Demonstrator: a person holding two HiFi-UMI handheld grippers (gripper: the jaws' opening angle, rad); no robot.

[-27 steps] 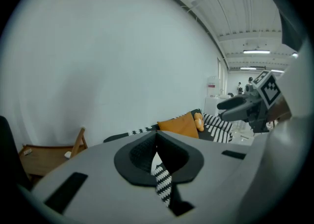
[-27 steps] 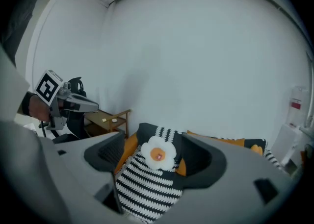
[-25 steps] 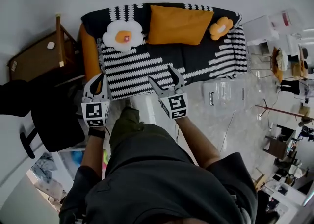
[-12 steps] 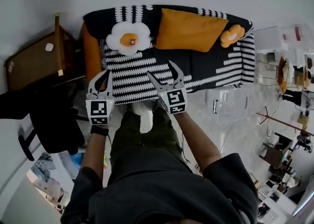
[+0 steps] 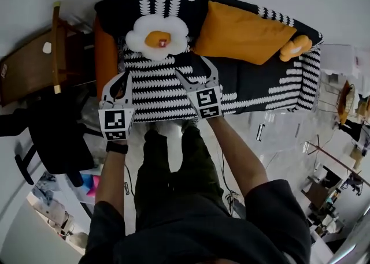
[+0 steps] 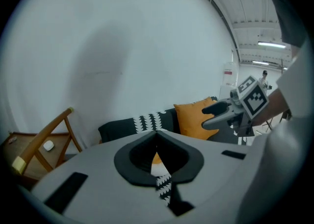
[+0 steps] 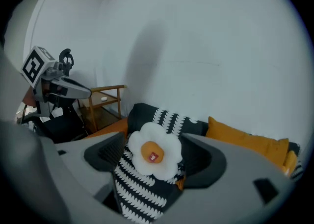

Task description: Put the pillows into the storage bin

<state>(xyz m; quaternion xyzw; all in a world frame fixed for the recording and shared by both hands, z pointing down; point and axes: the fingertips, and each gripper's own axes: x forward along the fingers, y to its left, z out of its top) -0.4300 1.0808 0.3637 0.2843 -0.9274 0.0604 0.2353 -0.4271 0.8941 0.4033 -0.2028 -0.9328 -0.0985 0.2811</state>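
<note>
On the black-and-white patterned sofa lie a white egg-shaped pillow with an orange centre, a large orange square pillow and a small orange flower pillow. My left gripper hangs over the sofa's front left, short of the egg pillow, its fingertips touching with nothing between them. The right gripper stands open over the seat, just below and between the egg pillow and the orange pillow. In the right gripper view the egg pillow shows beyond the open jaws, apart from them.
A wooden chair with a small white object stands left of the sofa, and a black office chair is nearer. A clear plastic bin sits on the floor before the sofa's right end. Cluttered furniture fills the far right.
Both grippers have moved toward the sofa and lower. The sofa and pillows now appear nearer and larger. Neither gripper's jaws look changed.
</note>
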